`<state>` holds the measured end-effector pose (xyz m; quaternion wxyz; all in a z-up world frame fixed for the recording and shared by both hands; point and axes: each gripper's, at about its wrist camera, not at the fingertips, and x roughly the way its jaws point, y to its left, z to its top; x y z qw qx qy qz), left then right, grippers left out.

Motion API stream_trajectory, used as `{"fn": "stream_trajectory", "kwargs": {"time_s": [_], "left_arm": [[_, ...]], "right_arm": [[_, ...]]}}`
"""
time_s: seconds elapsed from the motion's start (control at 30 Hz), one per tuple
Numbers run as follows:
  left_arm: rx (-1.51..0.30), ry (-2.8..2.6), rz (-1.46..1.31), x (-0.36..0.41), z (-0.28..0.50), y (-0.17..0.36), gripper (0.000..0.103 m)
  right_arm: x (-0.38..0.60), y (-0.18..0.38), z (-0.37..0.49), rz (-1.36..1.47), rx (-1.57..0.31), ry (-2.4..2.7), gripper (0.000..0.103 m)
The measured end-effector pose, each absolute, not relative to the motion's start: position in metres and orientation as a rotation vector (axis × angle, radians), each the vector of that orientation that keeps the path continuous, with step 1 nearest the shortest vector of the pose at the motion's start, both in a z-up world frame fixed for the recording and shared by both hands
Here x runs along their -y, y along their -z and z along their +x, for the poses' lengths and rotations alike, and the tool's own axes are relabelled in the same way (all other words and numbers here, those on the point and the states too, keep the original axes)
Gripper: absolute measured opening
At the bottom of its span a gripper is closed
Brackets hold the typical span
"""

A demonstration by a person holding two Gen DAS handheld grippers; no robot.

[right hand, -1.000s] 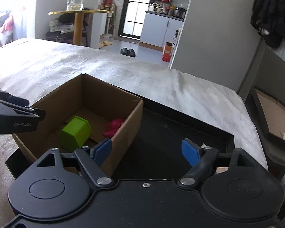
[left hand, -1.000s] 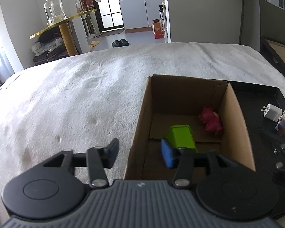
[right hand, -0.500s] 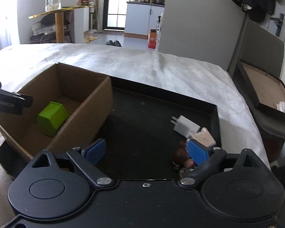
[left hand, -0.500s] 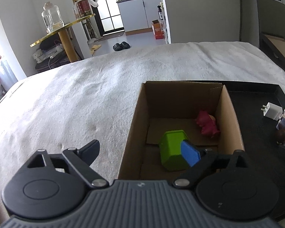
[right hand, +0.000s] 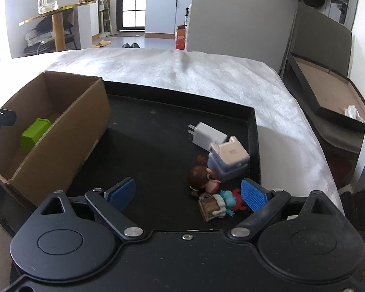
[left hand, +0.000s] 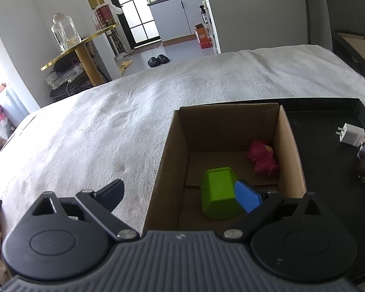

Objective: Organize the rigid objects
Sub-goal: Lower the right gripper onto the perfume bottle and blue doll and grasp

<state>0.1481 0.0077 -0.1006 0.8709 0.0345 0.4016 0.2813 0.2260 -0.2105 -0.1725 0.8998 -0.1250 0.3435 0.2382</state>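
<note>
A cardboard box (left hand: 172,146) stands at the left end of a black tray (right hand: 253,126) on the bed. In it lie a green cup (left hand: 219,197) and a pink toy (left hand: 261,157); the cup also shows in the right wrist view (right hand: 34,133). My left gripper (left hand: 182,194) is open and empty, straddling the box's left wall near its front. My right gripper (right hand: 188,192) is open and empty over the tray. Just ahead of it lie a brown-haired figurine (right hand: 203,178), a white charger (right hand: 208,135), a white-and-lilac block (right hand: 228,160) and a small tan padlock toy (right hand: 210,206).
The bed is covered by a white blanket (left hand: 109,126). A dark open box (right hand: 328,97) stands off the bed's right side. A gold side table with a glass jar (left hand: 65,34) is at the back left. My left gripper's tip shows in the right wrist view (right hand: 0,121).
My left gripper has opened wide and drawn back from the green cup, which stays in the box. My right gripper has swung right from the box to the figurine and chargers.
</note>
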Motion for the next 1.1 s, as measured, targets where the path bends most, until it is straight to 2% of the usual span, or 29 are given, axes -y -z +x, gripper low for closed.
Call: {"fn": "stream_trajectory", "kwargs": {"time_s": [0.23,0.43,0.5,0.63,0.77,0.93,1.0,1.07,1.1], "left_arm": [[-0.858,-0.591,0.098,-0.001,0.153,0.104,0.098],[-0.870,-0.599,0.110,0.001,0.157,0.106,0.098],[-0.871,-0.601,0.113,0.002,0.157,0.106,0.098],[-0.874,-0.603,0.117,0.004,0.158,0.106,0.098],[-0.873,-0.602,0.116,0.004,0.158,0.106,0.098],[-0.876,-0.603,0.111,0.004,0.157,0.105,0.098],[-0.869,-0.606,0.113,0.005,0.156,0.103,0.098],[-0.866,-0.606,0.110,0.004,0.156,0.104,0.098],[-0.866,-0.607,0.107,0.004,0.155,0.104,0.098]], "right_arm": [[0.226,0.190,0.241,-0.240,-0.755,-0.470,0.086],[0.232,0.203,0.250,-0.234,-0.789,-0.466,0.071],[0.233,0.209,0.254,-0.234,-0.805,-0.468,0.064],[0.233,0.217,0.256,-0.239,-0.832,-0.480,0.037],[0.234,0.224,0.255,-0.236,-0.863,-0.482,0.022],[0.236,0.224,0.249,-0.218,-0.882,-0.495,0.021],[0.239,0.220,0.249,-0.195,-0.874,-0.497,0.025],[0.241,0.215,0.248,-0.190,-0.850,-0.492,0.053],[0.241,0.214,0.248,-0.195,-0.833,-0.490,0.057]]}}
